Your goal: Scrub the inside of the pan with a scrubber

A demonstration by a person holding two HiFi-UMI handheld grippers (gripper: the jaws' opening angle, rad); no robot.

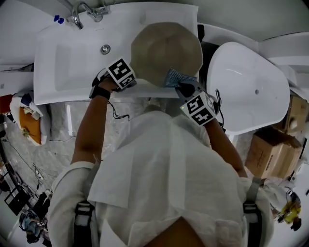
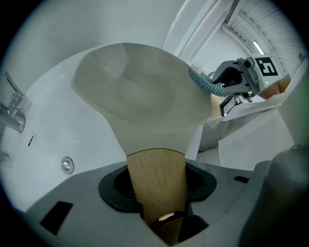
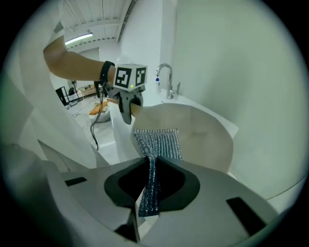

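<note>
A beige pan (image 1: 166, 50) is held tilted over the white sink (image 1: 63, 58). My left gripper (image 1: 131, 82) is shut on its wooden handle (image 2: 157, 183), and the pan's bowl (image 2: 130, 96) opens away from it. My right gripper (image 1: 182, 88) is shut on a blue-grey mesh scrubber (image 1: 175, 77), which sits at the pan's rim on the side nearest the person. In the right gripper view the scrubber (image 3: 157, 142) fans out from the right gripper (image 3: 149, 193) over the pan's edge (image 3: 198, 135), with the left gripper (image 3: 128, 103) beyond. The left gripper view shows the right gripper (image 2: 227, 87) at the rim.
A faucet (image 1: 87, 12) stands at the sink's back and a drain (image 1: 105, 48) lies in its floor. A white oval basin (image 1: 246, 87) sits to the right, with cardboard boxes (image 1: 273, 149) past it. An orange object (image 1: 30, 124) lies at the far left on the floor.
</note>
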